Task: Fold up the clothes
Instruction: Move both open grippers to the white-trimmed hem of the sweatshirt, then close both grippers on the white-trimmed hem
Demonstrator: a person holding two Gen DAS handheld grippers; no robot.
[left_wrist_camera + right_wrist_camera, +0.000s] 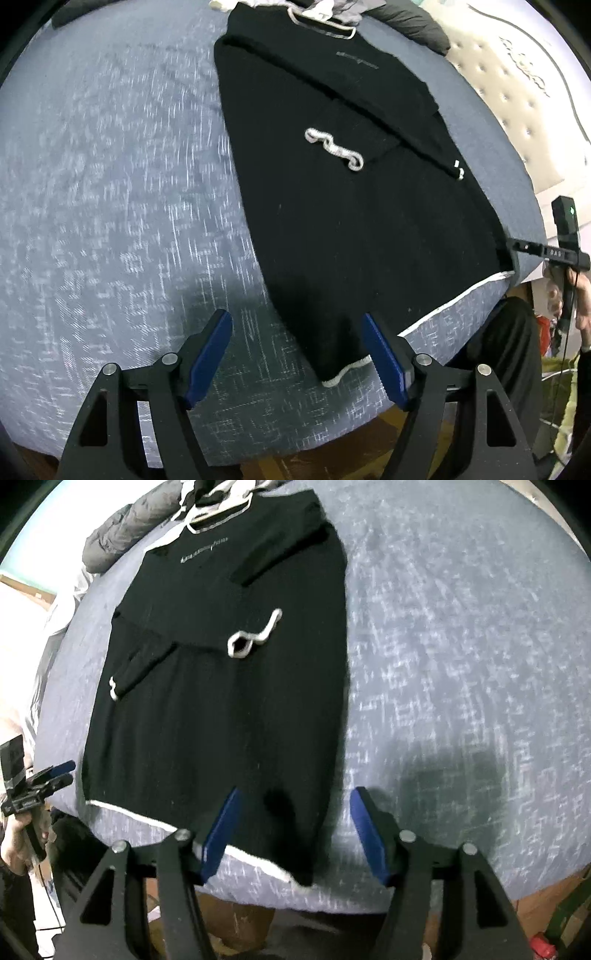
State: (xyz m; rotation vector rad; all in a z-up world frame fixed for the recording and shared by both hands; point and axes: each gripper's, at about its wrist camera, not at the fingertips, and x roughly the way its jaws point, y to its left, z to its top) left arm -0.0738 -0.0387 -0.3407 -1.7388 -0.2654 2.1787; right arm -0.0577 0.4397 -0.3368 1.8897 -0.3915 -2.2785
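Black garment (351, 206) flat on bed (110, 184), hem corners between both grippers' spread fingers (212, 354).

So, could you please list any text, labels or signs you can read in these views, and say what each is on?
"DAS": on the black bar of the other gripper, seen in the left wrist view.
Chest print on the black shirt: a short grey line of lettering, too blurred to read in either view.
Script on the quilted mattress: too distorted to read.

Dim, even light; motion blur smears the bedspread (110, 184), dark shadows pool ahead of each view, fisheye edges curve.
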